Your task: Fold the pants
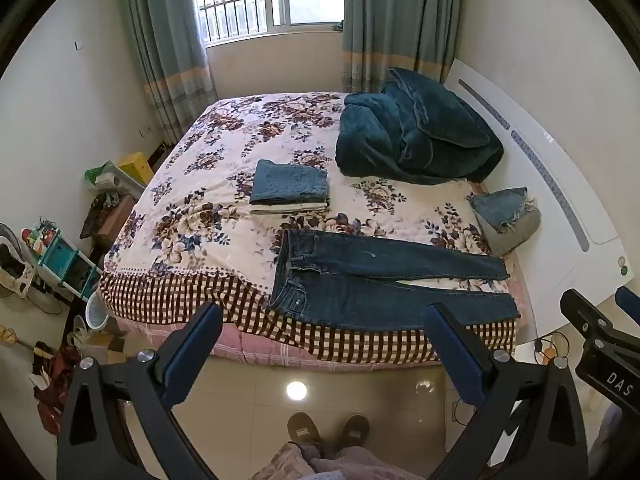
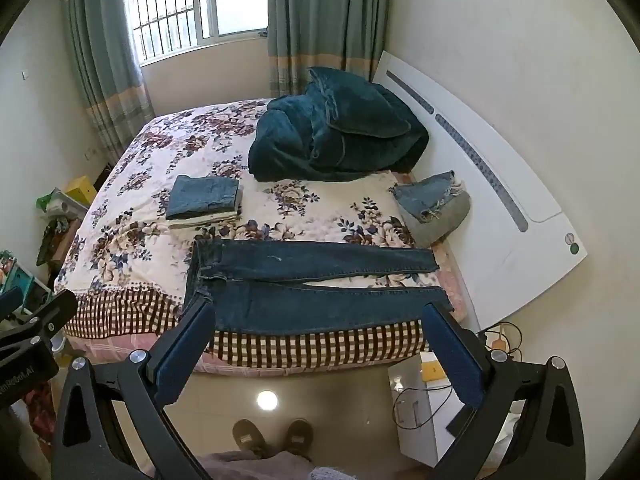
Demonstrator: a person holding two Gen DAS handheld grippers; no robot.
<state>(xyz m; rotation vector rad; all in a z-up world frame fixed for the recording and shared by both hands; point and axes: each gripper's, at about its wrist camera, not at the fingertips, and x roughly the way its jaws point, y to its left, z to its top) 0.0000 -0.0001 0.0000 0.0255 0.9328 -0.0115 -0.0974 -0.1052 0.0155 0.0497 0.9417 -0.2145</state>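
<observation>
dark blue denim jeans (image 2: 304,280) lying flat along the near edge of a floral-quilted bed (image 2: 132,216), waistband left, legs right. folded stack of denim and pale cloth (image 2: 204,200) behind them. rumpled teal plush blanket (image 2: 336,136) by the white headboard (image 2: 500,216). frayed denim piece on grey cloth (image 2: 432,204) near headboard. right claw (image 2: 320,344) held over the floor, jaws wide apart, gripping nothing.

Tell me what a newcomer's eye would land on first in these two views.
Probably the dark blue denim jeans spread flat along the near edge of the floral-quilted bed, waistband to the left. Next, the rumpled teal plush blanket heaped by the white headboard. Both grippers, left and right, are open, short of the bed.
</observation>
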